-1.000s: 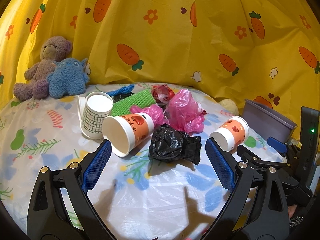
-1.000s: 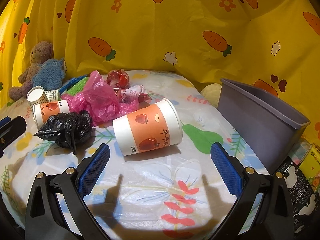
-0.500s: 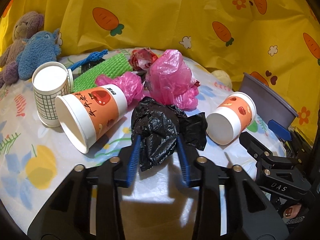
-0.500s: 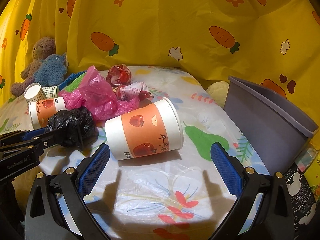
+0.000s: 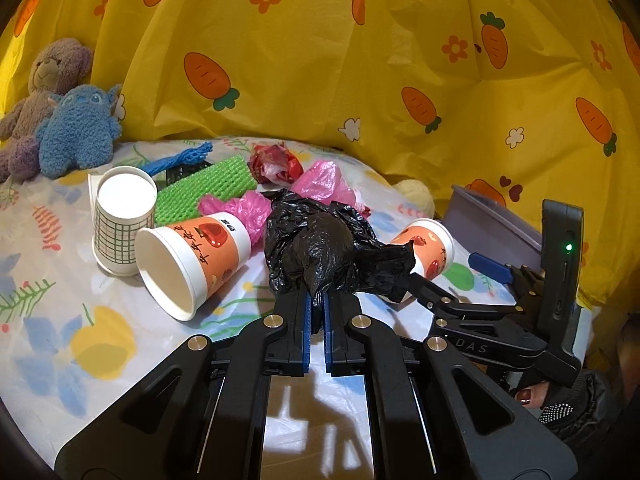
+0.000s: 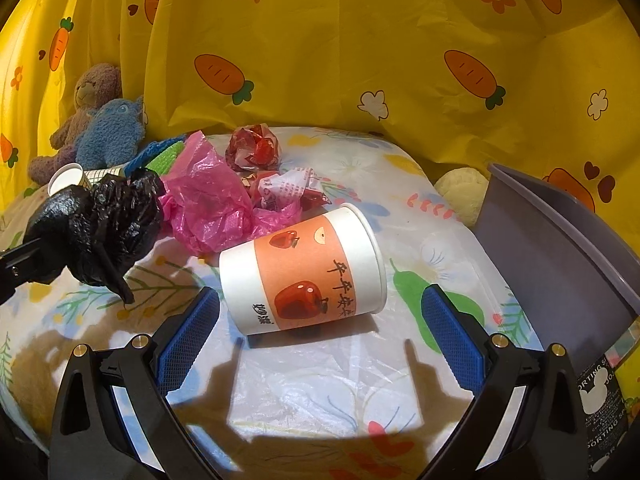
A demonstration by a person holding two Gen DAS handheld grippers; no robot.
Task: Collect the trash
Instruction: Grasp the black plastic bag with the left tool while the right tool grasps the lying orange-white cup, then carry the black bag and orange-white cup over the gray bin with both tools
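The crumpled, glossy black plastic bag (image 5: 320, 248) bulged in wrinkled folds just above the floral-covered surface (image 5: 80, 340), one corner pinched between the clenched jaws of the left gripper (image 5: 317, 312), while the right gripper (image 6: 320, 328) stood spread wide before an apple-printed paper cup (image 6: 304, 272) on its side.

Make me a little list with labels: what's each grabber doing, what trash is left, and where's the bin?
left gripper: shut on crumpled black plastic bag
right gripper: open, orange-banded paper cup lying on its side just ahead
other trash: pink plastic bag, green foam net, grid-patterned paper cup
bin: grey plastic bin, at the right table edge
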